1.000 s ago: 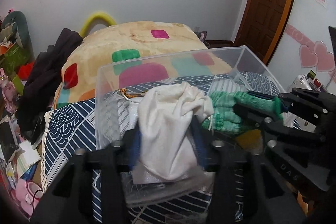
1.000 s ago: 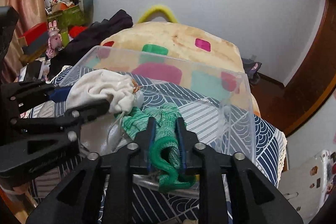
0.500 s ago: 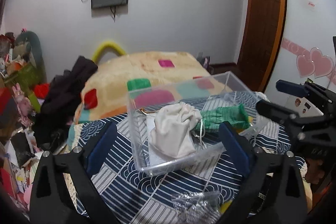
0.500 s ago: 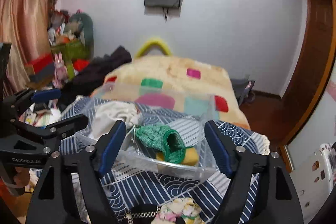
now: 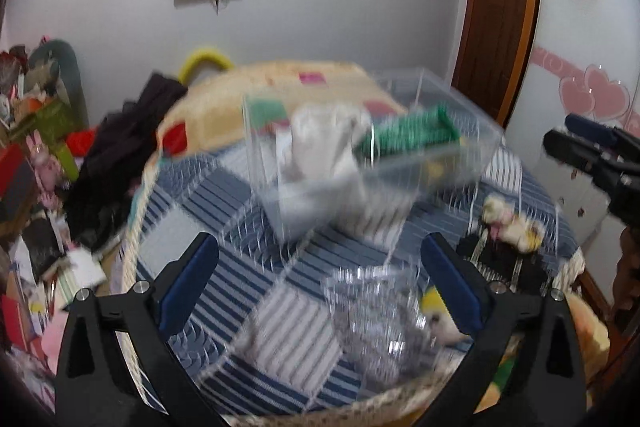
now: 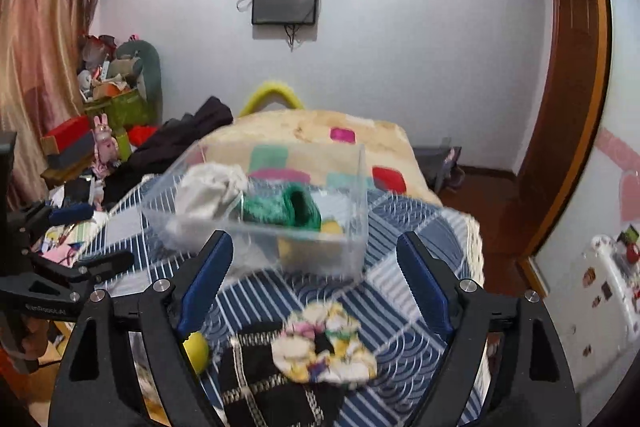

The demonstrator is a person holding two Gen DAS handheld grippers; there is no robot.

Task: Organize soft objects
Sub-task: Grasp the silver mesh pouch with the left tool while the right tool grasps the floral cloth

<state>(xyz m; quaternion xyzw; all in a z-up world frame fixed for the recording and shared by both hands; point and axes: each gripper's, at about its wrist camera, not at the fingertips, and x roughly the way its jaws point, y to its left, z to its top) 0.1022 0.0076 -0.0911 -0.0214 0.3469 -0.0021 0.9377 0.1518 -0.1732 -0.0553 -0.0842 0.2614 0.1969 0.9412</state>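
A clear plastic box [image 5: 400, 163] [image 6: 352, 211] stands on the blue patterned bedspread [image 5: 224, 211]. Inside lie a white cloth pouch [image 5: 324, 143] [image 6: 208, 195], a green knitted piece [image 5: 412, 135] [image 6: 292, 209] and something yellow [image 6: 332, 227]. My left gripper [image 5: 320, 283] is open and empty, pulled back from the box. My right gripper [image 6: 312, 279] is open and empty above a floral scrunchie [image 6: 324, 347] lying on a black checked cloth [image 6: 260, 379]. A crinkled clear bag [image 5: 376, 323] and a yellow ball [image 6: 196, 351] lie near the front edge.
A cream blanket with coloured squares [image 6: 312, 131] covers the bed behind the box. Dark clothes [image 5: 116, 147] and cluttered shelves [image 6: 104, 95] are on the left. A wooden door [image 6: 560, 115] is on the right.
Both grippers let go of the white pouch and the green piece inside the box, opened wide and drew back and up. The near bed edge and its objects came into view.
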